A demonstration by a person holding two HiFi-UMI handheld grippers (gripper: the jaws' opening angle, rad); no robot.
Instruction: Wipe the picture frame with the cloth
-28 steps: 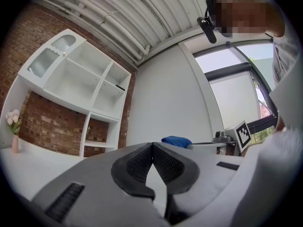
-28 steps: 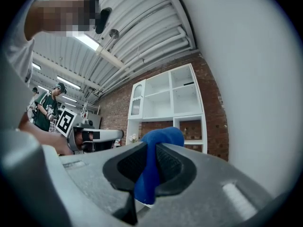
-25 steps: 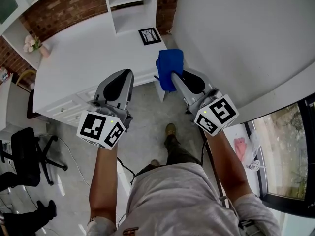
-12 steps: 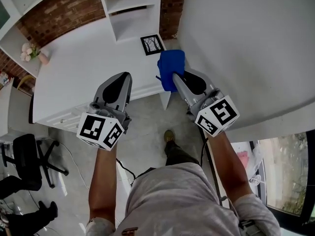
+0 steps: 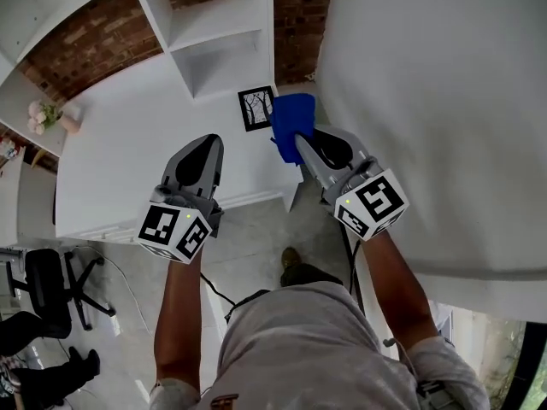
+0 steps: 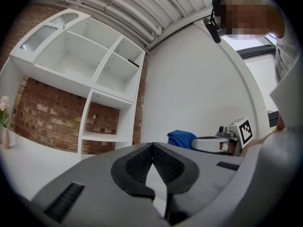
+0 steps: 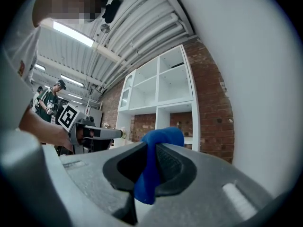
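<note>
A small black picture frame (image 5: 255, 108) with a tree drawing lies flat on the white desk (image 5: 120, 156), near the desk's right end. My right gripper (image 5: 299, 140) is shut on a folded blue cloth (image 5: 291, 122), which hangs just right of the frame and overlaps its edge in the head view. In the right gripper view the cloth (image 7: 160, 139) bulges out between the pads. My left gripper (image 5: 208, 144) is shut and holds nothing; it hovers over the desk left of the frame. The left gripper view shows its pads (image 6: 142, 161) meeting, with the cloth (image 6: 182, 138) off to the right.
A white open shelf unit (image 5: 211, 37) stands at the back of the desk against a brick wall (image 5: 102, 37). A white wall (image 5: 427, 101) runs close along the right. A small pink flower vase (image 5: 53, 116) sits far left. An office chair (image 5: 43, 284) stands on the floor lower left.
Both grippers have moved forward from over the floor to over the desk. The cloth, still held, has come up beside the picture frame.
</note>
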